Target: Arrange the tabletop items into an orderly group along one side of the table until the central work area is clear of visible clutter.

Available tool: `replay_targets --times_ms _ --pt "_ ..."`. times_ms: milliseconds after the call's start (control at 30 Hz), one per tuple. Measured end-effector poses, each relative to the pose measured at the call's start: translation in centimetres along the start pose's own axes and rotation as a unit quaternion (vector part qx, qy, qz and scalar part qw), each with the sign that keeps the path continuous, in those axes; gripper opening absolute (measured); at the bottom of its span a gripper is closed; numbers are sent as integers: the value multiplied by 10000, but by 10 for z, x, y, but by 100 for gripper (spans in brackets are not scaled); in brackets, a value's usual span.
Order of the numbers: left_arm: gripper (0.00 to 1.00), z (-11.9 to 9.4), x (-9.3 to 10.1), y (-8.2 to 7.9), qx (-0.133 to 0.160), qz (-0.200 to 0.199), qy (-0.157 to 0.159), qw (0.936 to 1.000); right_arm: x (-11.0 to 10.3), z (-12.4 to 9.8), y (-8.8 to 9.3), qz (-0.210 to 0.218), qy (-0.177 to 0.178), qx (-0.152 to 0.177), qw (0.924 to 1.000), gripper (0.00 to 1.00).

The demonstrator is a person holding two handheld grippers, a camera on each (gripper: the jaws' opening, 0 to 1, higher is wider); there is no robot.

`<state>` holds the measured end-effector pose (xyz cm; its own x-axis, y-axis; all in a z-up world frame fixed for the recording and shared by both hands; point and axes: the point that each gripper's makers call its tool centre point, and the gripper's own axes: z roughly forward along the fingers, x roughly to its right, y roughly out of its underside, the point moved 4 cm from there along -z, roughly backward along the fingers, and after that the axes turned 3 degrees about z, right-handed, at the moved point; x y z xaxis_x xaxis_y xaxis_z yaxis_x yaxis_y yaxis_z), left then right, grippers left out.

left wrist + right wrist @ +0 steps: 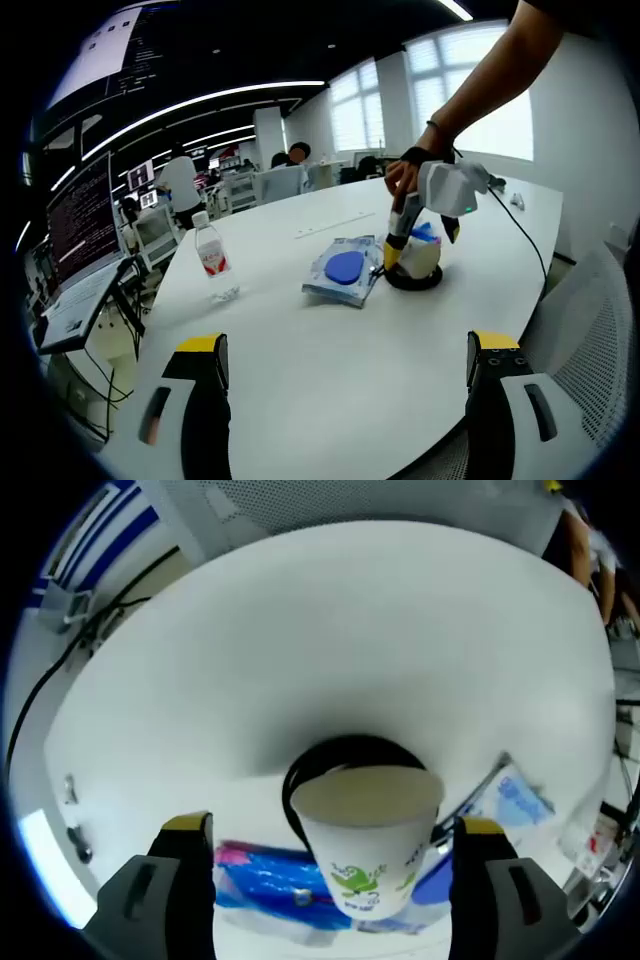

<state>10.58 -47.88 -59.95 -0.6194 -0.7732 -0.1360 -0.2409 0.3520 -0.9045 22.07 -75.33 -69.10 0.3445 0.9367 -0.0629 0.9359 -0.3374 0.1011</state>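
Here one bottle (212, 260), one pouch (343, 270), one cup (367, 842) between wide-open right tongs (330, 840); left tongs (345, 362) gape empty.

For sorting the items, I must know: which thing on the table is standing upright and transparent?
The water bottle with the red label, standing alone; the blue packet lies flat and the paper cup is opaque.

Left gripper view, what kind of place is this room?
Probably an open-plan office or lab: a large white table, a monitor full of text at its edge, seated people at desks behind, and long ceiling strip lights.
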Motion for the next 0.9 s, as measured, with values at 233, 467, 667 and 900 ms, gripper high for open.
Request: replay_targets --times_ms 233,467,667,900 --pt "100 0 -1 0 1 -2 -24 10000 3 0 -3 -238 -93 -11 9997 87" --pt "100 0 -2 1 -9 -17 -40 10000 6 3 -4 -342 -77 -21 9994 79" --pt "100 0 -1 0 -2 5 -39 10000 8 3 -3 -323 -92 -19 9994 72" --pt "100 0 -1 1 -5 1 -36 10000 11 3 -6 -567 -13 -54 9984 55"
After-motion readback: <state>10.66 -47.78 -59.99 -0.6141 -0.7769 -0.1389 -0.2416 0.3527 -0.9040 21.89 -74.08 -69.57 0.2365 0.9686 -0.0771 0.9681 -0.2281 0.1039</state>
